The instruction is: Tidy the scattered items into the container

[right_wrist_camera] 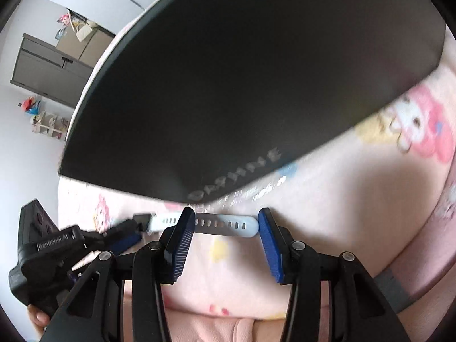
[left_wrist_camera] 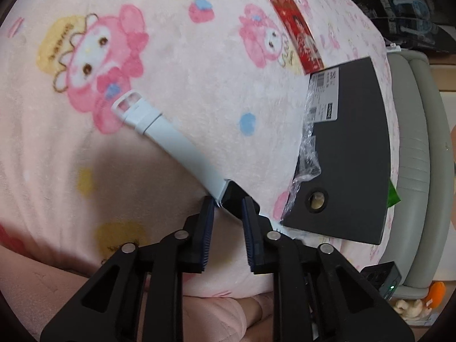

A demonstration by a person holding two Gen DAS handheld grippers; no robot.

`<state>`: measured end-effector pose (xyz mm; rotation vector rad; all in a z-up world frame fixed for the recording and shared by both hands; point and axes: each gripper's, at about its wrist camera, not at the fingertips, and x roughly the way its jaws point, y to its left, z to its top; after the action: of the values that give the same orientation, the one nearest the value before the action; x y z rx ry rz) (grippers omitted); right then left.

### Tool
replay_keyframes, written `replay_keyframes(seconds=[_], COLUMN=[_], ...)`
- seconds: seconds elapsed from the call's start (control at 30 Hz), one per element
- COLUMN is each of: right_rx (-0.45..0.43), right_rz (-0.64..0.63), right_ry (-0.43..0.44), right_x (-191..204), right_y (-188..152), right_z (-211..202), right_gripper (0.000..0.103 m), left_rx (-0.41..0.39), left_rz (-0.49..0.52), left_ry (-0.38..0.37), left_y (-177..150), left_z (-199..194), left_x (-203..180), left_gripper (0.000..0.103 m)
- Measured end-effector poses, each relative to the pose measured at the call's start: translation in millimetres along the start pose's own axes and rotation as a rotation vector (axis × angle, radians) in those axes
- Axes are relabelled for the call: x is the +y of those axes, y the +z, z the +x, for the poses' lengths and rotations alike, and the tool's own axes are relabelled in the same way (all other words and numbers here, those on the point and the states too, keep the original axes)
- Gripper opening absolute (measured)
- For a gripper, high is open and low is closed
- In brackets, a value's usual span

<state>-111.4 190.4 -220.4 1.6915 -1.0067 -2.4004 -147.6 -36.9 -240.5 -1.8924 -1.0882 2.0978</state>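
Left wrist view: one watch point(left_wrist_camera: 176, 139), pale blue strap with white buckle, dark case, lying on a pink cartoon-print blanket point(left_wrist_camera: 199, 57) that covers a bed. Case end sits at the tips of the left tool point(left_wrist_camera: 228, 202); the blue-padded jaws stand a little apart with the case corner between them, and whether they pinch it cannot be told. Strap runs up and left from there, buckle end resting on a printed pink character. Dark grey box point(left_wrist_camera: 353, 154), flat, labelled at one end, round hole near the near corner, lies on the blanket just right of the watch, crumpled clear plastic wrap point(left_wrist_camera: 309, 145) along its left edge. Red packet point(left_wrist_camera: 296, 34) lies beyond the box, further up the blanket. Grey padded bed edge point(left_wrist_camera: 413, 171) to the right. Right wrist view: the perforated strap tail point(right_wrist_camera: 233, 225) lies across the gap of the right tool point(right_wrist_camera: 226, 222), jaws wide apart and gripping nothing; strap sits just past the fingertips. Same box point(right_wrist_camera: 242, 85) fills the upper field, blurred lettering on its near edge. Left tool point(right_wrist_camera: 125, 236) enters from the left at the watch case, held by a hand point(right_wrist_camera: 35, 317).
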Motion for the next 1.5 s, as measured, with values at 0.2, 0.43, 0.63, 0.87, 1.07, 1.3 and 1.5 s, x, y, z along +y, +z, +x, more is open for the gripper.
replay_keyframes(seconds=[0.2,0.43,0.63,0.87,1.07,1.3,1.5], right_rx=[0.021,-0.11,0.021,0.131,0.008,-0.009,-0.001], right_rz=[0.011,0.032,0.067,0.092,0.098,0.096,0.094], right_ry=[0.031,-0.053,0.031,0.039,0.038,0.036,0.086], right_x=[2.3,2.9,11.8,8.5,-0.8,-7.6,-8.5], right_y=[-2.6,-10.3,-8.3,-1.8,11.2,18.6,20.0], right_z=[3.4,-26.7,-22.7,33.8,24.6,28.6,33.8], right_gripper=[0.042,0.042,0.042,0.042,0.042,0.043,0.043], left_rx=[-0.078,-0.043,-0.044,0.026,0.023,-0.044,-0.051], left_rz=[-0.128,-0.003,-0.037,-0.019,-0.074,-0.095,-0.045], left_ry=[-0.044,0.049,0.051,0.055,-0.005,0.03,0.057], left_y=[13.2,5.0,-1.1,-15.3,-10.9,8.5,6.6], left_z=[-6.7,5.7,2.1,10.6,1.8,-10.1,-10.2], left_x=[20.1,1.1,6.6,2.4,8.4,11.6,6.3], left_gripper=[0.037,0.014,0.013,0.008,0.032,0.03,0.006])
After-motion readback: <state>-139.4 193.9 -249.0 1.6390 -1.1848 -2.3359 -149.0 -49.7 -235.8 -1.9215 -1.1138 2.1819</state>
